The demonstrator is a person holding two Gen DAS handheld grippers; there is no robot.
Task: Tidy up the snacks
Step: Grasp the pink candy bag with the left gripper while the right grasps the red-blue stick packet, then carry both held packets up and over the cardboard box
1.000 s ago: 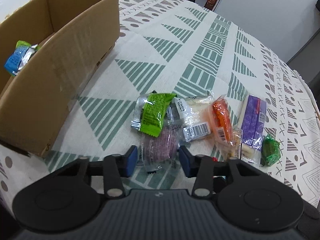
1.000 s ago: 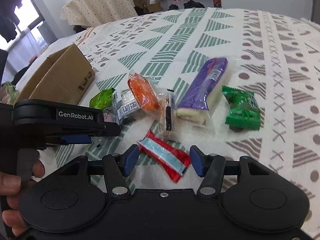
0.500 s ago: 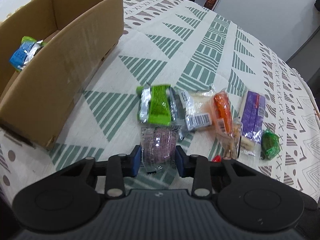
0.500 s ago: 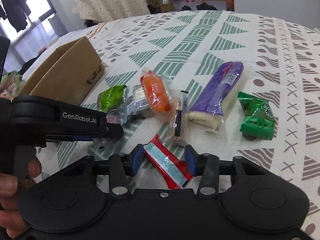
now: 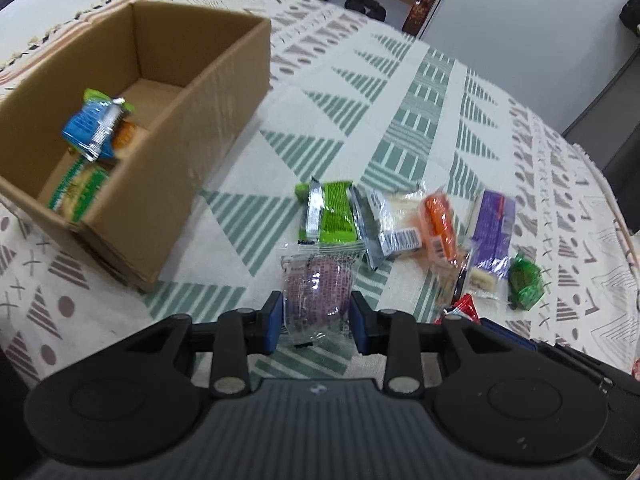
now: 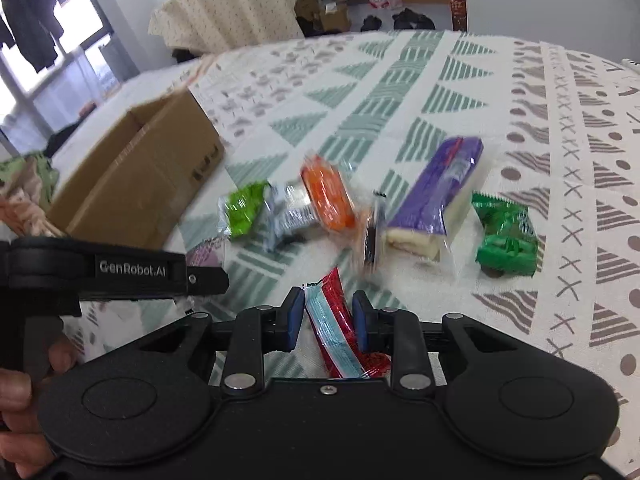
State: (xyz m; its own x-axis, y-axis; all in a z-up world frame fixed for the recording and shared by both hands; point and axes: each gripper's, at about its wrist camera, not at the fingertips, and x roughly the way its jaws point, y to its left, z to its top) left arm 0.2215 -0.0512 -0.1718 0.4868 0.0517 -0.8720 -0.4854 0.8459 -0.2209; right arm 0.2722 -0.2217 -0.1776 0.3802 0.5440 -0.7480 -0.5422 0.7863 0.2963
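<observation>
Task at an intermediate stage, with roughly three packets stowed and most snacks not yet boxed. Inside the open cardboard box [image 5: 168, 128]: a blue-and-silver packet [image 5: 94, 128], an orange packet [image 5: 125, 139] partly hidden beneath it, and a green-and-yellow packet [image 5: 76, 190] at the near end. Left gripper [image 5: 316, 322] with jaws pinching a clear packet with a purple filling [image 5: 316, 288], apparently raised off the tabletop [image 5: 420, 92], just beside the near corner of the box. Right gripper [image 6: 326, 316] with jaws pinching a red wrapper with a pale blue stripe [image 6: 334, 320], likewise apparently lifted, though contact with the cloth impossible to judge. Left loose on the patterned cloth, clustered and partly overlapping: a lime-green packet [image 5: 334, 216], a clear packet with a barcode [image 5: 390, 226], an orange snack in clear wrap [image 5: 440, 224], a narrow clear packet with a dark strip [image 6: 370, 236], a long purple-wrapped cake [image 6: 440, 184] and a dark green packet [image 6: 506, 236] at the far right. Probable remainder: transfer of both held packets into the box, then six further pickups. Both views motion-blurred; labels unreadable.
</observation>
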